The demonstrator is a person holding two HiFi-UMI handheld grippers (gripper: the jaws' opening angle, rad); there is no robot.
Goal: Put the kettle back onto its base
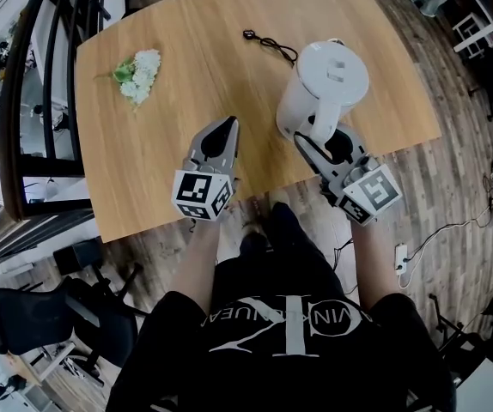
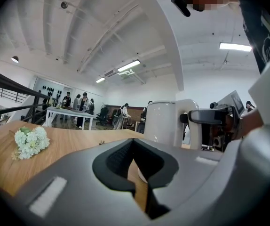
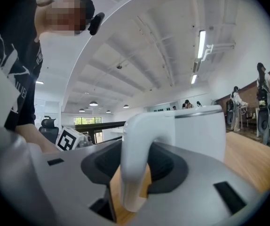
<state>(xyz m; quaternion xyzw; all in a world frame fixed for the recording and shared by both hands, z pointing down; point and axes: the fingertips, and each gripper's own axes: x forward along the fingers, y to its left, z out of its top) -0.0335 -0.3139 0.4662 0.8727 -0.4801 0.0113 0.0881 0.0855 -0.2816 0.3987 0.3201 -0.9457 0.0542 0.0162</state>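
Note:
A white kettle stands upright on the wooden table, near its front right edge. Its base does not show apart from the kettle's body. My right gripper comes in level from the near side and is shut on the kettle's handle, which fills the gap between the jaws. In the left gripper view the kettle stands to the right, with its foot hidden. My left gripper hovers to the kettle's left over the table, shut and holding nothing.
A black cord lies on the table behind the kettle. A bunch of white flowers rests at the far left. The table's front edge runs just under both grippers. A black railing and an office chair stand at the left.

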